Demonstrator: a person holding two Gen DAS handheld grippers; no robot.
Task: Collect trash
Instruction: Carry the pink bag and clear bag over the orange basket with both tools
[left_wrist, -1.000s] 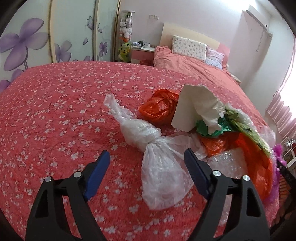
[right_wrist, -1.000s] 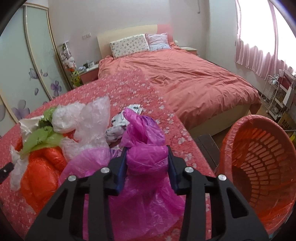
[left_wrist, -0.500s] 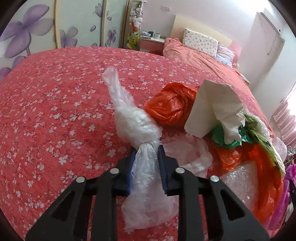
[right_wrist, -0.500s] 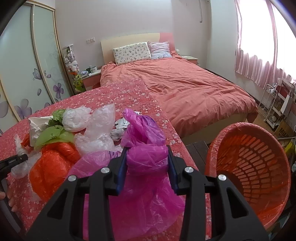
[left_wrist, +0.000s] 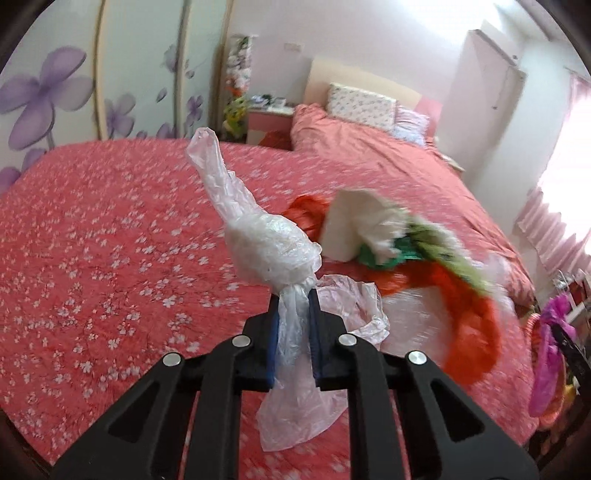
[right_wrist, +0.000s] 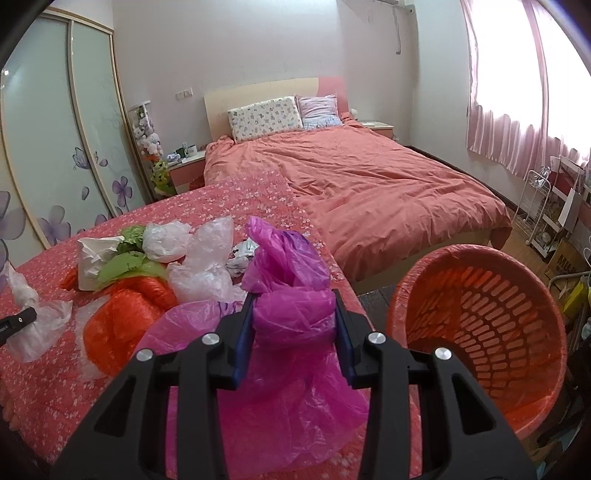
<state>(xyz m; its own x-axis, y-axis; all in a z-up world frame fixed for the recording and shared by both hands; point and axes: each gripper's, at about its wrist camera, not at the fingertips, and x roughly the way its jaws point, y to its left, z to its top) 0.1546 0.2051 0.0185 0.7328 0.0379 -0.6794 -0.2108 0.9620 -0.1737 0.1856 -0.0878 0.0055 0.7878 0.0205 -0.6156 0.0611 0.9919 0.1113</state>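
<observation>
My left gripper (left_wrist: 293, 295) pinches the twisted neck of a clear plastic bag (left_wrist: 269, 247), its jaws still closing on it; the bag stands lifted above the red floral bedspread (left_wrist: 92, 240). That gripper's tip (right_wrist: 16, 321) also shows at the left edge of the right wrist view. My right gripper (right_wrist: 293, 299) is shut on a crumpled magenta plastic bag (right_wrist: 288, 266), whose loose end hangs below the jaws. An orange slatted basket (right_wrist: 461, 254) stands just right of it, beside the bedspread's edge. The trash pile holds an orange bag (right_wrist: 122, 321), white paper (right_wrist: 92, 254) and more clear plastic (right_wrist: 207, 266).
A made bed with a salmon cover (right_wrist: 369, 184) lies beyond the floral surface. Wardrobe doors with purple flowers (left_wrist: 55, 92) line the left wall. A white wire rack (right_wrist: 543, 210) and boxes stand on the floor at the far right, under a curtained window.
My left jaws closed on the clear bag's neck and lifted it off the bedspread. My right gripper carried the magenta bag rightward, so the basket now shows more fully.
</observation>
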